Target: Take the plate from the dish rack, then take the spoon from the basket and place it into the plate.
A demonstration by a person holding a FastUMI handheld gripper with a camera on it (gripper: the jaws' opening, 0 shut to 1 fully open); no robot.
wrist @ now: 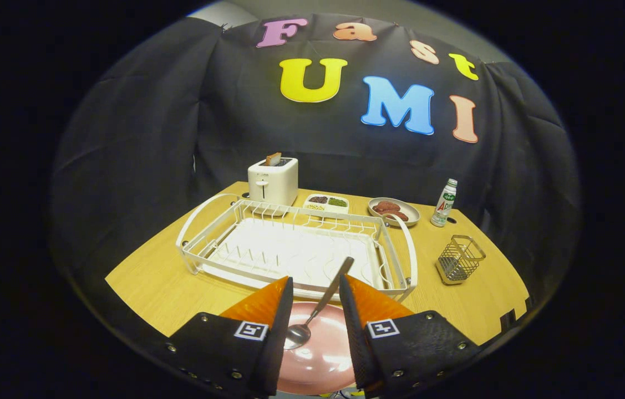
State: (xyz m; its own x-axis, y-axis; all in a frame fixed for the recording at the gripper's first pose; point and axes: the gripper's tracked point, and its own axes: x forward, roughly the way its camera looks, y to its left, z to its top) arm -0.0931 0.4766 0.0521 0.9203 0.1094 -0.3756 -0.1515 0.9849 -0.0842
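Little here can be read. The bottle (445, 203) near the desk's far right edge wears a green and red label, its print too small to make out. Each of the fingers (251, 330) carries a square black-and-white marker, a pattern, not words.

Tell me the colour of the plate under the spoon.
Pink, glossy; the plate shows in the gripper view, between the open fingers.

A white toaster (272, 180) with a slice of toast (273, 159) stands at the back of the wooden surface (151, 282). Beside it sit a divided tray of grains (326, 203), a dish of brown food (394, 211) and a small bottle (444, 203).
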